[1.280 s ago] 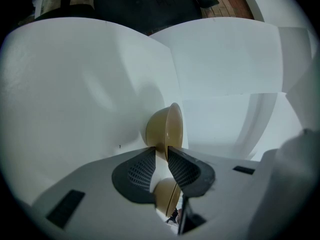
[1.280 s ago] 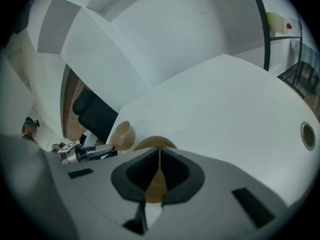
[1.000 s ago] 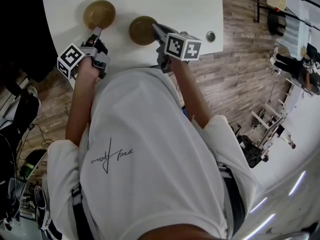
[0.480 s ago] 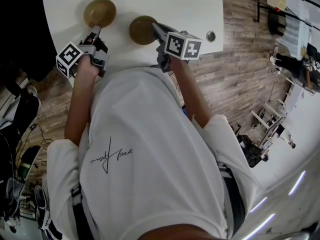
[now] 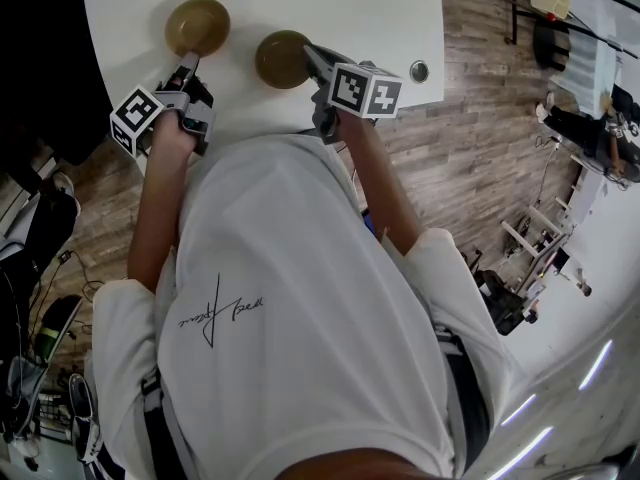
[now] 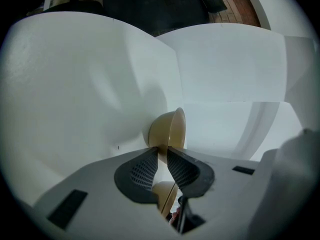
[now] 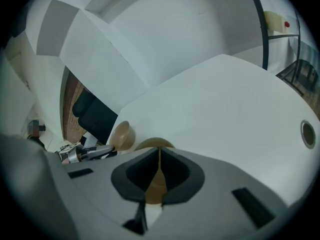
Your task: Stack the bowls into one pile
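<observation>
Two tan bowls sit on the white table. My left gripper reaches the near rim of the left bowl. In the left gripper view its jaws have just been closing, and its pads now pinch that bowl's wall at the tips of the left gripper. The right gripper is shut on the near rim of the right bowl. That bowl's thin edge shows between the tips of the right gripper. Beyond it, the left bowl is visible.
A round metal grommet is set in the table near its right edge. Wood floor lies to the right of the table. A dark chair stands at the left. The person's white shirt fills the lower middle.
</observation>
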`<state>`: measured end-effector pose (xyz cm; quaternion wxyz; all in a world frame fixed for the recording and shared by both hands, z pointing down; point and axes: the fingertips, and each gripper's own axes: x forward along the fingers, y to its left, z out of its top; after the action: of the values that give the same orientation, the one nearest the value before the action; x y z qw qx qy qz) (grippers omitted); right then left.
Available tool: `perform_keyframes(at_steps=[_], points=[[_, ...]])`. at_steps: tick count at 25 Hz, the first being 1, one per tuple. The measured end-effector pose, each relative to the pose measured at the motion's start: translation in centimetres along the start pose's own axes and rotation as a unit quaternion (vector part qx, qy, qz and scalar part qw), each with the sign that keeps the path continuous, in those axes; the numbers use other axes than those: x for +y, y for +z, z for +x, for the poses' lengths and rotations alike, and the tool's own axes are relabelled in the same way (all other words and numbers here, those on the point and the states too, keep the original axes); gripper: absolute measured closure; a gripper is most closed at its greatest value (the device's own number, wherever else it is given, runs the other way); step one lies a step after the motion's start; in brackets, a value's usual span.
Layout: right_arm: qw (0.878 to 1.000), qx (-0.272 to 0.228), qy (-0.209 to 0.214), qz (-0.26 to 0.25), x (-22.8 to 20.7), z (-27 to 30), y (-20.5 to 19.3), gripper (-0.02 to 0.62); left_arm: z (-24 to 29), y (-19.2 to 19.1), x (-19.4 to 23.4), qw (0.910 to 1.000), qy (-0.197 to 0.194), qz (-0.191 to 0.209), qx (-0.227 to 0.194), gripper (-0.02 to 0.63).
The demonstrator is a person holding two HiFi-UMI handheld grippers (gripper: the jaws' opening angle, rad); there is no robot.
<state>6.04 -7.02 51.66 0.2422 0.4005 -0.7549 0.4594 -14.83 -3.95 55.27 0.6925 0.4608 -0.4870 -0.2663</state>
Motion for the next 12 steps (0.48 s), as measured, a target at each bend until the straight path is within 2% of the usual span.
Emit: perform_keyframes(at_steps=[12], points=[[1.000, -0.007, 0.001, 0.005, -0.11, -0.44, 0.12, 0.574, -0.29, -0.76, -0.53, 0.9999, -0.003, 0.005, 0.011, 0.546]])
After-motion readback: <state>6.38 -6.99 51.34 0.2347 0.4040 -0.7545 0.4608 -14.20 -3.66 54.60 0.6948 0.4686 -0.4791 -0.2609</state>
